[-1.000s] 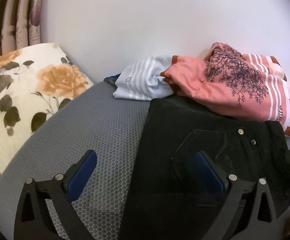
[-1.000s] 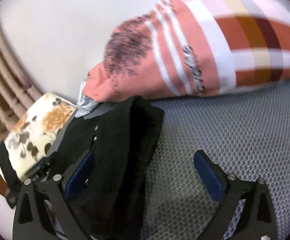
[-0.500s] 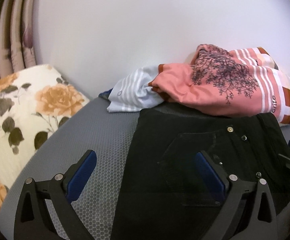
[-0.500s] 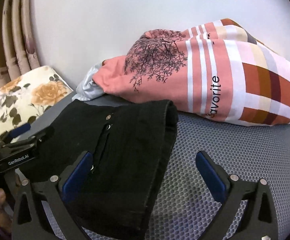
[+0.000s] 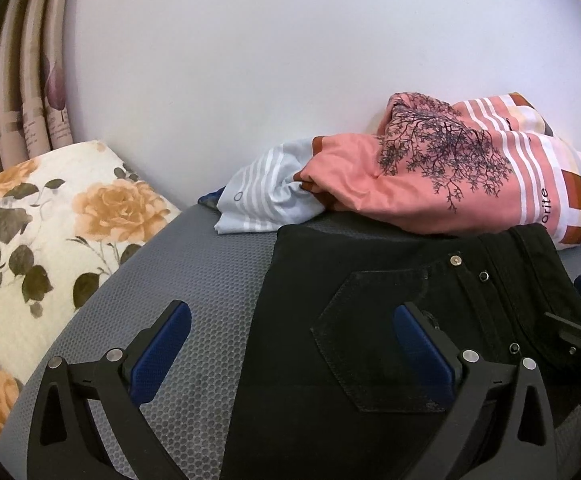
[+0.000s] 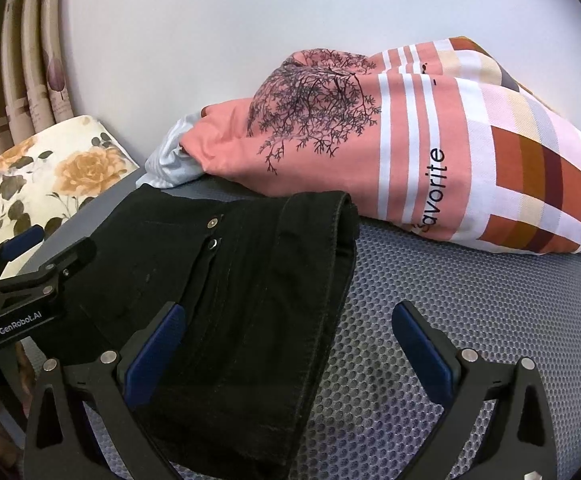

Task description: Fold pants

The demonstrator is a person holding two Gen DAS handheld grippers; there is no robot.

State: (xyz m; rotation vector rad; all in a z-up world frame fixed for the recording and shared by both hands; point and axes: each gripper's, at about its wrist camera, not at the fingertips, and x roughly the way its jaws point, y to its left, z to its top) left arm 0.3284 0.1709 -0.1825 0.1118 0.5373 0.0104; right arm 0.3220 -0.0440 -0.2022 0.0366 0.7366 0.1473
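The black pants (image 5: 370,300) lie folded into a compact stack on the grey mesh bed surface (image 5: 194,280), back pocket and rivets facing up. They also show in the right wrist view (image 6: 250,288), waistband edge to the right. My left gripper (image 5: 290,356) is open and empty, hovering over the stack's left edge. My right gripper (image 6: 286,356) is open and empty, straddling the stack's right edge. The left gripper also shows at the left of the right wrist view (image 6: 26,268).
A pink patterned pillow (image 6: 430,152) and a pale striped cloth (image 5: 266,196) lie against the white wall behind the pants. A floral cushion (image 5: 42,220) sits at the left, with curtains (image 5: 22,92) above it. Bare grey mesh (image 6: 470,300) lies to the right.
Both grippers have drawn back and risen from the pants. The right wrist view has swung level, from a tilted close view. The pants stay folded in place.
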